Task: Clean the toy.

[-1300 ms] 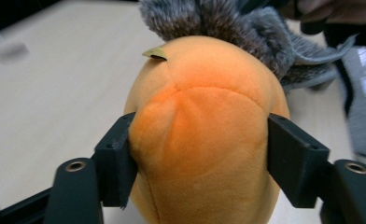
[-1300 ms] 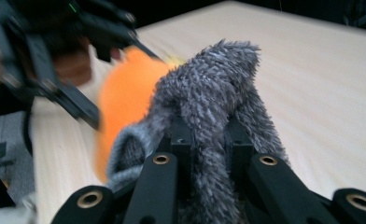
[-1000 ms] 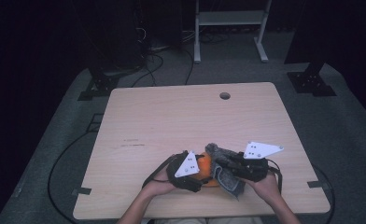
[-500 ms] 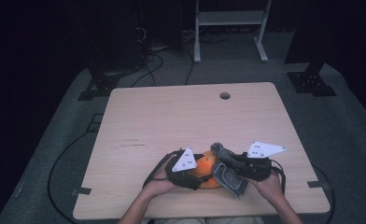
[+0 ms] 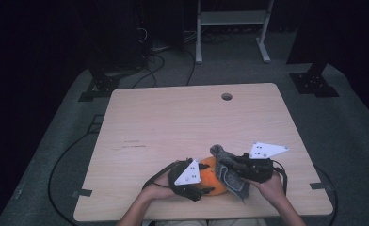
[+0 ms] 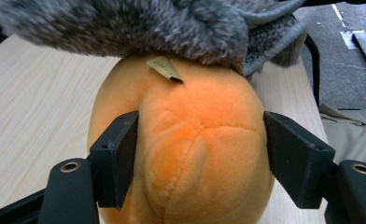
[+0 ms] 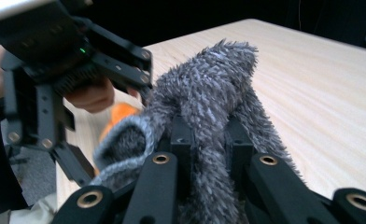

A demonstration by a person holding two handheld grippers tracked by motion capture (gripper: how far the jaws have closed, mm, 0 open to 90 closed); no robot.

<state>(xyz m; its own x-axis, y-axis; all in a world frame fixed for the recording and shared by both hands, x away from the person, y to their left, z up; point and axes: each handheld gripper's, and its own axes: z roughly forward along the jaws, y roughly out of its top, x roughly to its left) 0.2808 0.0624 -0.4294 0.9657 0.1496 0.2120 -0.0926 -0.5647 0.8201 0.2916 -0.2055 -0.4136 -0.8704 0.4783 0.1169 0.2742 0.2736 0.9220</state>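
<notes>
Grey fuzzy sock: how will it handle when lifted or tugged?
Probably floppy: the grey fuzzy sock bunches where the right gripper pinches it, and its edge droops in the high view. Likely light, being thin knit. The fuzz may drag rather than slide on the orange plush toy, which the left gripper holds.

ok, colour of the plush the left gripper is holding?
Orange plush, clearest in the left gripper view.

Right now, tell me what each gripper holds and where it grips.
The left gripper clamps the orange plush toy by its sides. The right gripper pinches the grey fuzzy sock mid-length.
</notes>
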